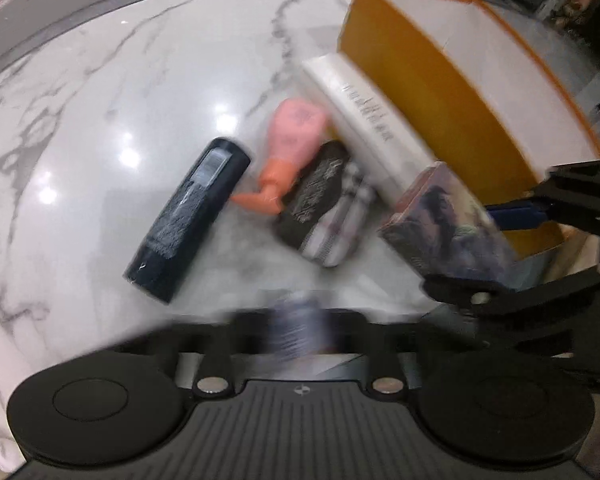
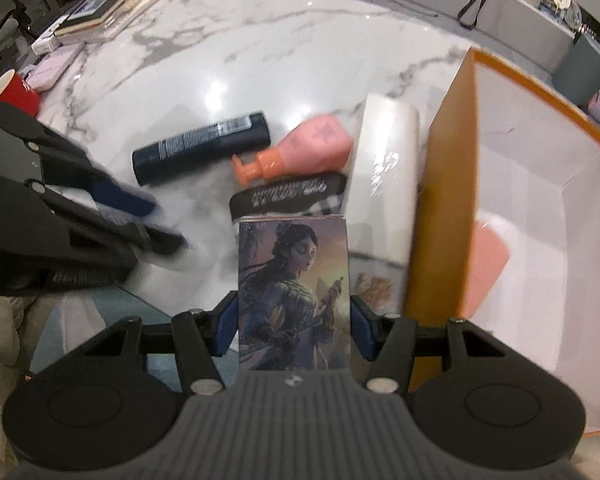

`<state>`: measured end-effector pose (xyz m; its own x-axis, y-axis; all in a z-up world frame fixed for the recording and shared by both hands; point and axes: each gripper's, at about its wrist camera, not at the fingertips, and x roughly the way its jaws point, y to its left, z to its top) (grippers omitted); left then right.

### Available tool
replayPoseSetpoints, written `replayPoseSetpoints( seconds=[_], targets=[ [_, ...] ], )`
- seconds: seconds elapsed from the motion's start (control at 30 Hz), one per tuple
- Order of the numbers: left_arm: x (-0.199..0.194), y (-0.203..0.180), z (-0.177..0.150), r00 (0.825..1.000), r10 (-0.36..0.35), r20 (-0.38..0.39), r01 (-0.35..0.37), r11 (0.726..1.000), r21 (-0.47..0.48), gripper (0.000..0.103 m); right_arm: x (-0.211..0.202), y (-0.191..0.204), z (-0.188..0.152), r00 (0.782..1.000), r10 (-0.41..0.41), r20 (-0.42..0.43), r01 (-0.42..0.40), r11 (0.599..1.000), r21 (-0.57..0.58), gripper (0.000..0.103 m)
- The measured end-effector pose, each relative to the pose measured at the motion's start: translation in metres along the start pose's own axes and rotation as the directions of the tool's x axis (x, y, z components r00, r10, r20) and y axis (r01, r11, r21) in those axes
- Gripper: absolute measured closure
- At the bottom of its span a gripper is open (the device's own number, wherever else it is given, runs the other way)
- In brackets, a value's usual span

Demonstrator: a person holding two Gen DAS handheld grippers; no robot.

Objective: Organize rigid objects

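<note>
Right hand-held gripper (image 2: 294,328): gripping illustrated card box (image 2: 294,300), beside orange box (image 2: 440,208).
Left hand-held gripper (image 1: 296,332): closing fully on a blurred, unidentifiable item.
Lettering: blurring, unreadable on black bottle (image 2: 202,146) lying on worktop (image 2: 220,60).

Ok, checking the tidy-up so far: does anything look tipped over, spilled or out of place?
The pink pump bottle and the black can lie on their sides on the marble table, outside the orange box. No spill shows.
</note>
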<state>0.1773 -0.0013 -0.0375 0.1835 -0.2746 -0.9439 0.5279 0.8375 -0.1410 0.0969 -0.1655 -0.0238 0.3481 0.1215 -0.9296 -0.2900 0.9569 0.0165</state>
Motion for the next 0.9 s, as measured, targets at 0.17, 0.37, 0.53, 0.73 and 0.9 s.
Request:
replayPoseSetpoints(
  seconds=[0.17, 0.37, 0.53, 0.73, 0.9],
  targets=[
    [-0.008, -0.007, 0.006, 1.0, 0.025, 0.007, -0.026, 1.0, 0.012, 0.099, -0.009, -0.006, 0.004, 1.0, -0.017, 0.017, 0.018, 1.0, -0.008, 0.046],
    [-0.002, -0.012, -0.005, 0.997, 0.073, -0.013, -0.071, 0.985, 0.156, 0.088, 0.0, 0.0, -0.002, 1.0, 0.027, 0.011, -0.027, 1.0, -0.001, 0.046],
    [0.013, 0.004, -0.012, 0.983, 0.147, -0.113, -0.136, 0.986, 0.096, 0.063, 0.018, 0.008, -0.004, 0.998, 0.054, -0.013, -0.054, 0.998, 0.013, 0.046],
    [0.029, 0.035, -0.015, 0.95, 0.127, -0.284, -0.195, 0.954, -0.228, 0.054, 0.033, 0.016, -0.005, 0.997, 0.071, -0.031, -0.071, 0.997, 0.007, 0.046],
    [0.035, 0.054, -0.017, 0.96, -0.002, -0.279, -0.123, 0.895, -0.428, 0.043, 0.04, 0.018, -0.004, 0.996, 0.077, -0.038, -0.078, 0.997, -0.01, 0.046]
  ],
)
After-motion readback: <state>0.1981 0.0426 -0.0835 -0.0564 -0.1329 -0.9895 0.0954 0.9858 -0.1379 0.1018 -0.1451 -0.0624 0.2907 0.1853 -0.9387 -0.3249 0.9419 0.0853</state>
